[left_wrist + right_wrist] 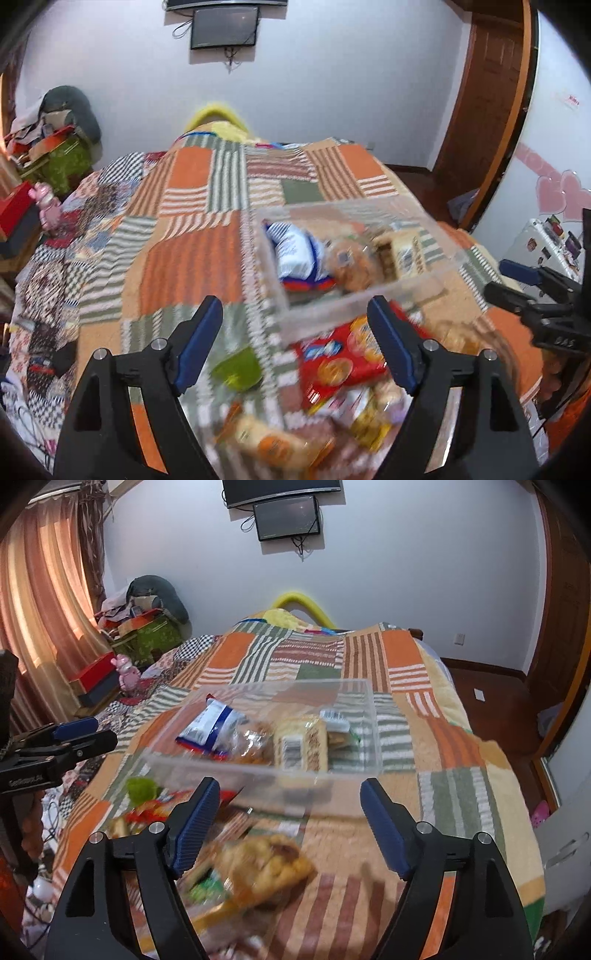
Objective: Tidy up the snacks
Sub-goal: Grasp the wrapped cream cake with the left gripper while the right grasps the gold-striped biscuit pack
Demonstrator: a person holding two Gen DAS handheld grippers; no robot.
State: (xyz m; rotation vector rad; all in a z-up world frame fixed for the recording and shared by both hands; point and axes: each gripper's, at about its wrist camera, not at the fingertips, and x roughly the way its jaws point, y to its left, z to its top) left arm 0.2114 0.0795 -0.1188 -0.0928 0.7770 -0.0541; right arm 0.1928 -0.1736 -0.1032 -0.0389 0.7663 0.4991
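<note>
Snacks lie loose on a patchwork bedspread (436,812), just below and in front of both of your grippers, with a clear plastic bin (373,731) standing a little farther up the bed.

Your right gripper (288,823) has its blue pads spread apart with nothing between them. Directly beneath it lies a wrapped pastry (264,862), its long axis running roughly left to right across the gap between the fingers. This is the nearest loose snack to that hand.

Your left gripper (295,343) is also spread wide and holds nothing. A red cookie packet (332,363) lies under it, toward its right finger, touching the near wall of the bin. A green cup (236,371) sits just beside the packet on the left, and more wrapped snacks (365,417) lie below (motion blur hides what they are).

The bin already holds a blue and white bag (210,725) at the left, a clear bag of brown pieces (253,746) in the middle, and a pale wafer pack (301,747) beside it. Its right end looks free, though a small packet (338,723) lies behind the wafers.

Judging from this, the right hand is better placed for the pastry, the left for the red packet.
</note>
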